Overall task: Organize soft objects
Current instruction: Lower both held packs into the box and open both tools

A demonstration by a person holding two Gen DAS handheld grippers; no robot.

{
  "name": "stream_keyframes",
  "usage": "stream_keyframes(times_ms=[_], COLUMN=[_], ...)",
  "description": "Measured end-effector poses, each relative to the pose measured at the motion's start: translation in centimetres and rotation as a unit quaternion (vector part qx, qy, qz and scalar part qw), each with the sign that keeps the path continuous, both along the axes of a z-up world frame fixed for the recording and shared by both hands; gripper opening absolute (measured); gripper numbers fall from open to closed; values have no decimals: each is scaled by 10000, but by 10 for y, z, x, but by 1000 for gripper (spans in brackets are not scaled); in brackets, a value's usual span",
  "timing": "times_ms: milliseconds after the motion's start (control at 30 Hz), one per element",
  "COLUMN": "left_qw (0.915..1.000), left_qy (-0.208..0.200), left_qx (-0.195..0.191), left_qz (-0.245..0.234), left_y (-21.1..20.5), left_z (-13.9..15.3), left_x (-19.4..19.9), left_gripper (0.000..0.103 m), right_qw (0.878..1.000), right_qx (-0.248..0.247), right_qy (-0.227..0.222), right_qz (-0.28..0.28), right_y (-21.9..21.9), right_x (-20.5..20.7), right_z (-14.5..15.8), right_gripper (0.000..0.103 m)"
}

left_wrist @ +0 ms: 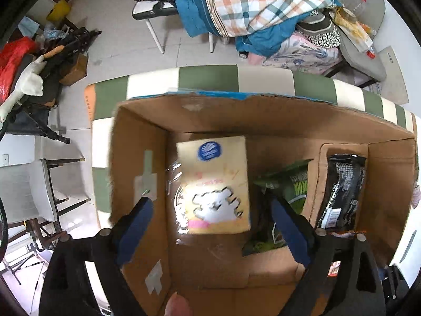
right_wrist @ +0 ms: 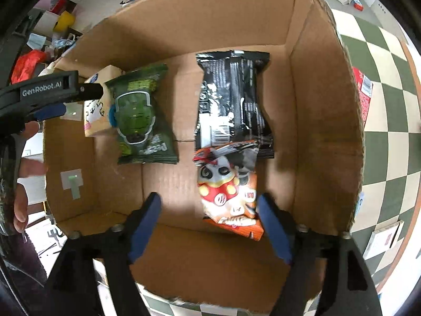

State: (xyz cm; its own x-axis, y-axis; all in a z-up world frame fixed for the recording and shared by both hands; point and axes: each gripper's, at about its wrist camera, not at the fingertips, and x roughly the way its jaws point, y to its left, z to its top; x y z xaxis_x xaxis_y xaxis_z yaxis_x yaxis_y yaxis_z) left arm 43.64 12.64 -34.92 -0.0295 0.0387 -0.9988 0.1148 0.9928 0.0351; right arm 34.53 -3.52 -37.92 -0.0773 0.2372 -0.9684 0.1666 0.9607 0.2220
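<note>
At the left of the right wrist view, the left gripper reaches in over the wall of the cardboard box, its jaws spread with nothing between them. Just beside it, at the left end of the box floor, lies the yellow tissue pack, partly under the edge of the green snack bag. Toward the middle right lies the black packet, and overlapping its lower end is the orange snack bag, blurred and low in the frame. It sits between the wide-open jaws of the right gripper, which do not appear to pinch it. The box stands on a green-and-cream checkered table.

In the left wrist view, the yellow tissue pack fills the centre, framed loosely by the left gripper.

The step in hand looks like dropping soft packs into the box; both seem just released. The next move likely calls for lifting both grippers clear of the walls and fetching whatever remains on the table.
</note>
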Motion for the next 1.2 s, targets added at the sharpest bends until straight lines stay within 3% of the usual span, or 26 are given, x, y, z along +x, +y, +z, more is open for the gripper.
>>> stream_keyframes(times_ms=[33, 367, 733, 933, 1200], left_qw=[10000, 9974, 9915, 9858, 9819], left_qy=[-66, -714, -1245, -1657, -1864], left_qx=[-6, -65, -320, -230, -310], left_qz=[-2, 28, 181, 147, 100], left_y=[2, 15, 26, 30, 27], left_z=[5, 45, 82, 116, 145], left_x=[-3, -65, -144, -172, -196], left_gripper=[100, 102, 102, 102, 102], right_qw=[9999, 9954, 9892, 9837, 9804], right_qx=[-124, -814, -1012, -1047, -822], right_qy=[-55, -445, -1028, -1419, -1764], right_qz=[40, 250, 276, 343, 299], right_y=[2, 2, 3, 9, 10], right_x=[-1, -16, -54, -80, -106], right_z=[4, 42, 85, 118, 160], right_gripper=[101, 103, 103, 103, 103])
